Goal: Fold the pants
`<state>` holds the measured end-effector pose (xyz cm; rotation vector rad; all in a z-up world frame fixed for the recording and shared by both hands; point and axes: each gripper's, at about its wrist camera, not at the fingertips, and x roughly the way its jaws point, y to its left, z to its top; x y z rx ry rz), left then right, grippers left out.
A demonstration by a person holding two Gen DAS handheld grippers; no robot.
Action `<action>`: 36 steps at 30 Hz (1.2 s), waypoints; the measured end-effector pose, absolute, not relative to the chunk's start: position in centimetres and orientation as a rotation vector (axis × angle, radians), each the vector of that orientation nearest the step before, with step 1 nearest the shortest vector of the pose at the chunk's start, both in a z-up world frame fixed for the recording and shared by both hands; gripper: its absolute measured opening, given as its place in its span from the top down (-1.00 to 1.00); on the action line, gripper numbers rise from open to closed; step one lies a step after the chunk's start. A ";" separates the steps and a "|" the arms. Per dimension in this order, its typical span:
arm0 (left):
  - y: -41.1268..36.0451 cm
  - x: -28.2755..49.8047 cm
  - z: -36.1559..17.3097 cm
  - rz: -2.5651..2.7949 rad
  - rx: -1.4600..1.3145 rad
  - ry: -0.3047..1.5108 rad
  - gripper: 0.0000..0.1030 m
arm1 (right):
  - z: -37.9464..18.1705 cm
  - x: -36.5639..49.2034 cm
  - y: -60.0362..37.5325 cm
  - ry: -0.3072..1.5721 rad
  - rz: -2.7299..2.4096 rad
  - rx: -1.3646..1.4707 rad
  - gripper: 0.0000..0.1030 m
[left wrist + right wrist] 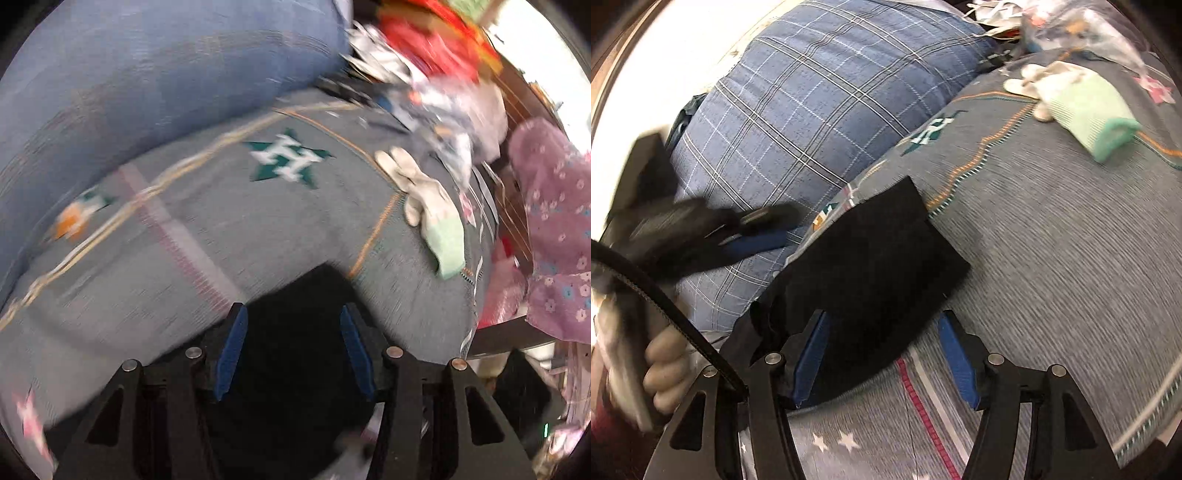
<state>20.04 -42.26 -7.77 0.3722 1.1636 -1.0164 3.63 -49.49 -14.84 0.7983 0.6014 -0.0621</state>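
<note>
Black pants (871,266) lie folded on a grey patterned bedspread (1052,258). In the right wrist view they spread between and beyond my right gripper's (886,354) blue pads, which stand wide apart. My left gripper (764,232) shows at the left of that view, beside the pants' far edge. In the left wrist view the pants (295,325) are a dark mass between the open blue pads of my left gripper (293,347). That view is blurred by motion.
A blue plaid pillow (812,110) leans at the back of the bed. A white and mint green sock (1086,107) lies on the bedspread to the right. Red and pink floral clothes (554,221) and clutter pile at the right bed edge.
</note>
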 end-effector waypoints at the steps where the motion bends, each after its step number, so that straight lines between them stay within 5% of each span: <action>1: -43.5 19.9 -8.3 -1.033 0.413 1.165 0.00 | -14.8 3.9 -49.5 0.597 -0.058 0.799 -0.29; 6: -47.5 18.3 -11.0 -1.017 0.677 1.140 0.13 | -14.5 5.1 -49.4 0.583 -0.046 0.778 -0.22; 7: -47.5 18.0 -10.8 -1.013 0.696 1.119 0.61 | -14.4 5.1 -49.5 0.586 -0.058 0.775 0.13; 8: -47.2 17.8 -10.3 -1.034 0.682 1.131 0.82 | -14.4 5.1 -49.5 0.592 -0.067 0.771 0.44; 16: -38.2 16.4 -1.9 -1.088 0.430 0.996 0.84 | -9.0 3.9 -46.4 0.539 0.039 0.687 0.60; 23: -21.9 18.3 3.5 -1.038 0.028 0.927 0.84 | -3.2 5.2 -36.7 0.565 0.239 0.485 0.63; 36: -0.6 22.3 -9.8 -0.725 -0.466 1.049 0.84 | -9.6 11.7 -19.3 0.860 0.396 0.140 0.70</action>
